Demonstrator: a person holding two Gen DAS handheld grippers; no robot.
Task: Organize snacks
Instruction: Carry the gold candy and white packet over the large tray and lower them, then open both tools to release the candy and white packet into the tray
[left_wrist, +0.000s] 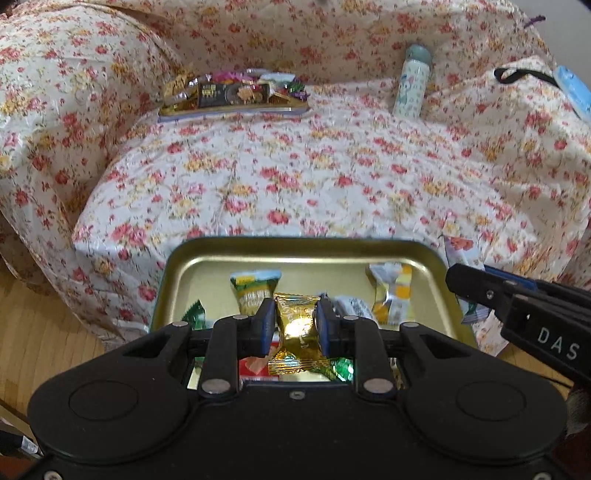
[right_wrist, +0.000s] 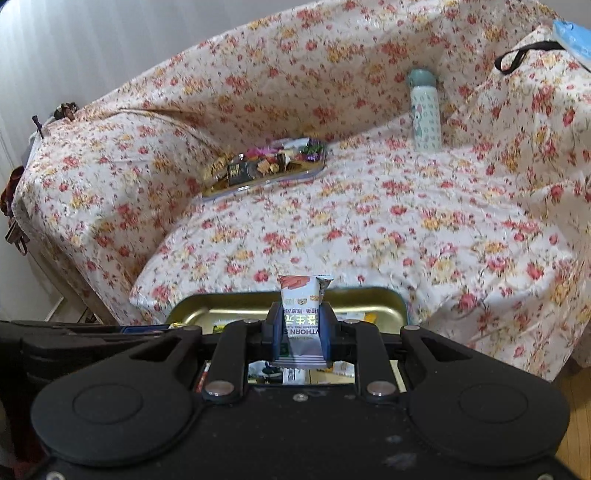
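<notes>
I hold the gold snack packet (left_wrist: 297, 325) clenched in the left claw (left_wrist: 295, 325), above the near tin (left_wrist: 236, 254). The right claw (right_wrist: 302, 325) grips a hawthorn packet (right_wrist: 301, 314). Slick wrappers may slip; both claws crowd the tin, risking collision.

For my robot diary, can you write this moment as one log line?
left gripper: shut on gold candy | right gripper: shut on hawthorn snack packet | both above gold tin tray
</notes>
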